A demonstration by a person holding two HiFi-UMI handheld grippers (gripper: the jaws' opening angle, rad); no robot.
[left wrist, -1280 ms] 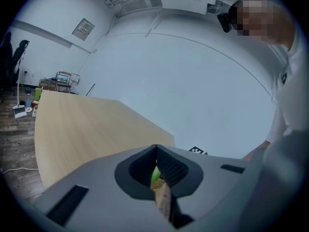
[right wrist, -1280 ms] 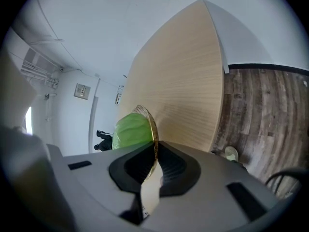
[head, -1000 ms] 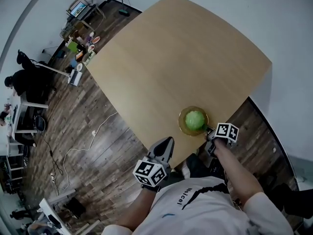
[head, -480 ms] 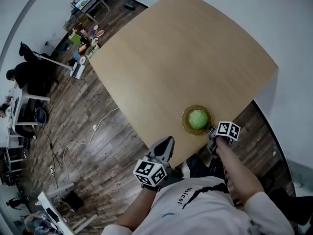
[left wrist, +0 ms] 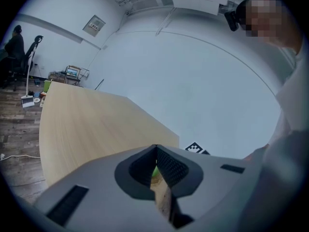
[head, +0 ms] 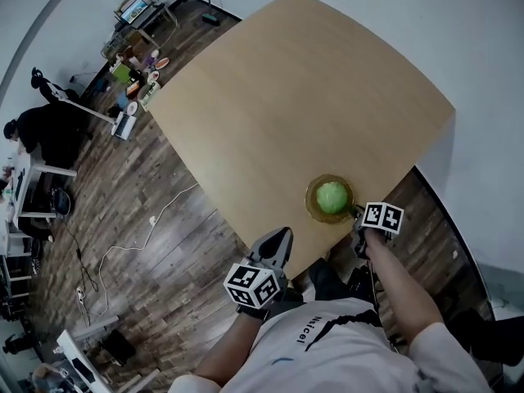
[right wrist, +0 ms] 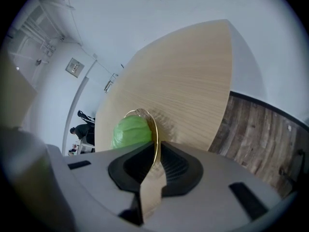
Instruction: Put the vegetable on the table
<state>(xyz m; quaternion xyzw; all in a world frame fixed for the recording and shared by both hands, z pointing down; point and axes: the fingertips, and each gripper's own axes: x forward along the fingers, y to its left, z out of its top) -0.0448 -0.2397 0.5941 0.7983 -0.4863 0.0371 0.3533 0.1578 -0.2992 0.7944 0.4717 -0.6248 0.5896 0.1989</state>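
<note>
Dark wood-plank floor fills the left side, w/ a person in black seated at a desk way over by the far-left edge. Moving in: the pale, light-wood tabletop, big, carrying just one item close to its near edge.

Below that edge the left gripper hangs off the tabletop over the floor, tip aimed up toward the tabletop edge. Left gripper view: its fingers are pressed together at the tips w/ nothing btwn them. There's only a thin slit lower down, w/ a sliver of green and tabletop showing through.

Next, rightward: an amber glass dish, round, sitting close to the tabletop's near edge. On it is the vegetable, pale green, round and leafy-looking, prob. a cabbage or lettuce head, in the middle of the dish. Can't tell if the dish rests on the tabletop or is raised just off it.

The right gripper comes in at the dish's near-right side, the person's forearm trailing back from it. Right gripper view settles the grip: its fingers are clamped narrow on the dish rim, the thin gold edge running straight btwn them. The vegetable sits just beyond the tips, left of the rim line. Neither gripper touches the vegetable itself.

Far right: a white wall, and a strip of the same dark floor below the tabletop's right corner.
</note>
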